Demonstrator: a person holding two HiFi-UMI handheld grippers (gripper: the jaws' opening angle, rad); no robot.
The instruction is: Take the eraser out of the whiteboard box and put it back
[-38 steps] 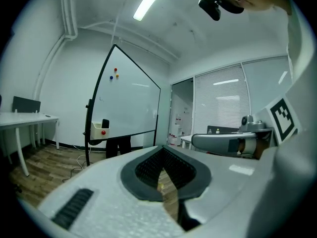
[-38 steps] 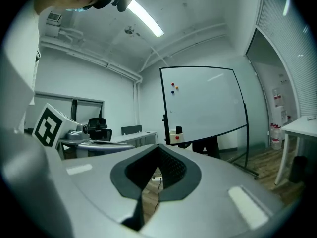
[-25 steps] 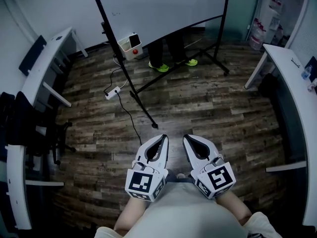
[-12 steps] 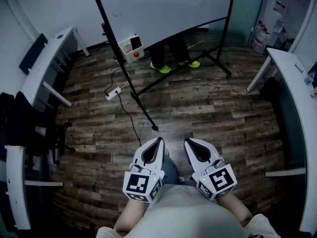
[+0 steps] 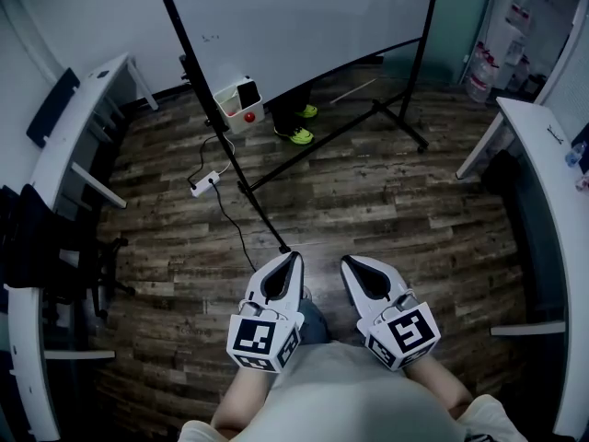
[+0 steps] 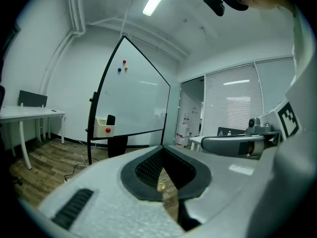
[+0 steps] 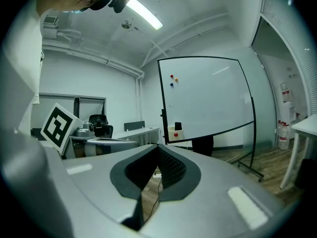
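The white whiteboard box (image 5: 236, 102) with a red dot hangs on the left post of the whiteboard (image 5: 304, 17), far ahead of me. A black eraser (image 5: 248, 90) stands in it. In the left gripper view the box (image 6: 103, 128) and eraser (image 6: 110, 119) are small and distant; the right gripper view also shows the box (image 7: 173, 133) and eraser (image 7: 178, 126). My left gripper (image 5: 294, 257) and right gripper (image 5: 347, 261) are side by side close to my body, both pointing toward the board, both shut and empty.
The board's black stand legs (image 5: 262, 217) spread over the wooden floor, with a power strip (image 5: 204, 183) and cable beside them. A person's green shoes (image 5: 301, 135) show behind the board. White desks (image 5: 78, 122) (image 5: 552, 173) line both sides, with a dark chair (image 5: 37, 247) at left.
The whiteboard, box and stand foot have drawn closer and shifted slightly left in the head view. The shoes behind the board moved left. Both grippers keep the same shut pose.
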